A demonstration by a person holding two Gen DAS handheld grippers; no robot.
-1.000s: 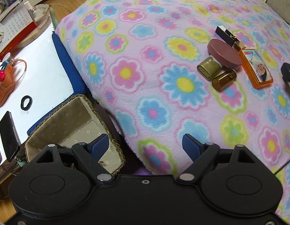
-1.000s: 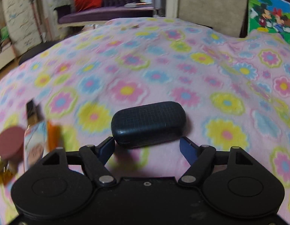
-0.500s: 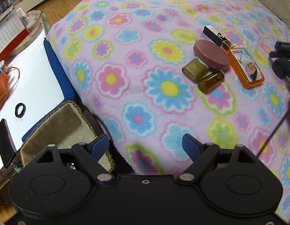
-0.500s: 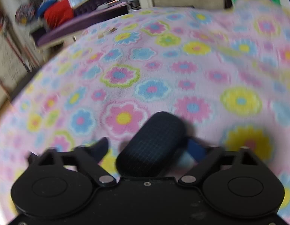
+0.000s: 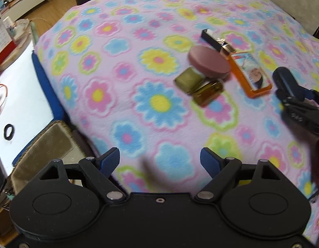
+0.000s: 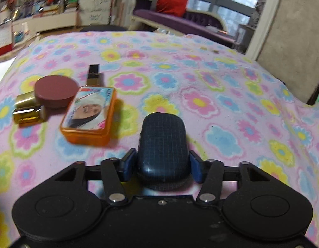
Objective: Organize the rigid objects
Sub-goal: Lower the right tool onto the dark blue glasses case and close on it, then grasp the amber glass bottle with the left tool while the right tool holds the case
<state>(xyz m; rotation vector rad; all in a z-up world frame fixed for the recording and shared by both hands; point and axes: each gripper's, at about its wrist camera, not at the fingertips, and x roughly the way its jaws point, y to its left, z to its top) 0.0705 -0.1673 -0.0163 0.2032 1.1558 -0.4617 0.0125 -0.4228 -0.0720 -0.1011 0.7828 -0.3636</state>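
**One case in the grip, five pieces still on the blanket, basket apparently empty**

Left wrist view: the left gripper is seen with its jaws standing wide and nothing between them, above the near edge of the pink fleece blanket printed with flowers. A cluster of small rigid items lies on that blanket: a round maroon compact, a squat olive-gold jar, an amber glass bottle on its side, an orange rectangular tin with a printed lid and a black-and-gold lipstick tube. A fabric-lined woven basket sits below the blanket's edge at lower left; what is visible of its inside holds nothing.

Right wrist view: the right gripper has just been closing, and the dark blue hard-shell case with a grid texture is now pressed between both pads, just beside the orange tin.

Judged from this, the sorting is at an early stage: one item is gripped, none is seen stowed, and five remain to be collected.
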